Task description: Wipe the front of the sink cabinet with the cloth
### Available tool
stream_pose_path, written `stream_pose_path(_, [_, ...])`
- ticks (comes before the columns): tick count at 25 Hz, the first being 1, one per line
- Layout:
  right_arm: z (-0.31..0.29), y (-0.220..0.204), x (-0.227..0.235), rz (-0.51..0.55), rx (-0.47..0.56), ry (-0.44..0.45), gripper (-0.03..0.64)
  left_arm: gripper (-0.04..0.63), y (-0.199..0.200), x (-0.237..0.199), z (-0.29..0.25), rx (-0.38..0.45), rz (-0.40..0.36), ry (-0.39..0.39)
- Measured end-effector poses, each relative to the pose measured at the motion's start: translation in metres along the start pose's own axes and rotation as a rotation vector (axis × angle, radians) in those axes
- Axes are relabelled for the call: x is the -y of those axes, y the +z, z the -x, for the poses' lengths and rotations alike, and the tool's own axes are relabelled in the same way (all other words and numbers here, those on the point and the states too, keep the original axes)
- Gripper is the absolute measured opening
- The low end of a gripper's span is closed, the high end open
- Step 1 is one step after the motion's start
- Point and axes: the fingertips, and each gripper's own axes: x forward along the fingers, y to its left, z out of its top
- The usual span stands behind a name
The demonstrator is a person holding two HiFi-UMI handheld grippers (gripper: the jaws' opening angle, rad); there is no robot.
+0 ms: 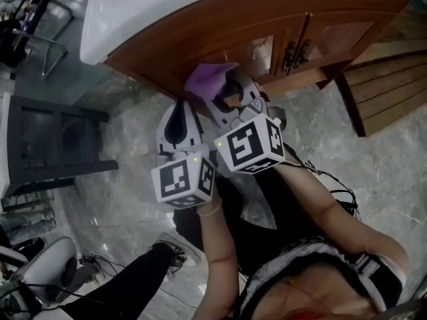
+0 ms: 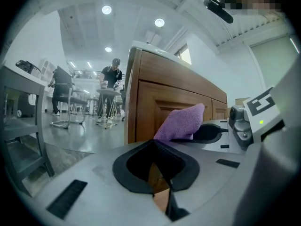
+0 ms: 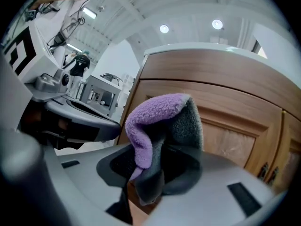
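As we look down, our right gripper (image 1: 229, 93) has its jaws clamped on the purple cloth (image 1: 208, 79), which bunches up out of them with a grey side showing too. It's right up by the front of the wooden sink cabinet (image 1: 267, 19), low down toward its left corner, though we can't tell if it's actually touching the wood. Our left gripper (image 1: 181, 105) sits just beside the right one, jaws pressed together with nothing in them. The dark door handles (image 1: 297, 49) are off to the cloth's right, with the white sink (image 1: 167, 5) on top and a marble floor (image 1: 373, 152) underneath
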Motion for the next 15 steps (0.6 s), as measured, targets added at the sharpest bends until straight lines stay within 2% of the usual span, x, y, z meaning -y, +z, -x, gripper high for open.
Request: stream_pose_path(15, [0.024,-0.025,0.042,0.018,-0.057,-0.080,0.183,0.000,-0.010,0.039,-0.029,-0.029,-0.023,-0.086])
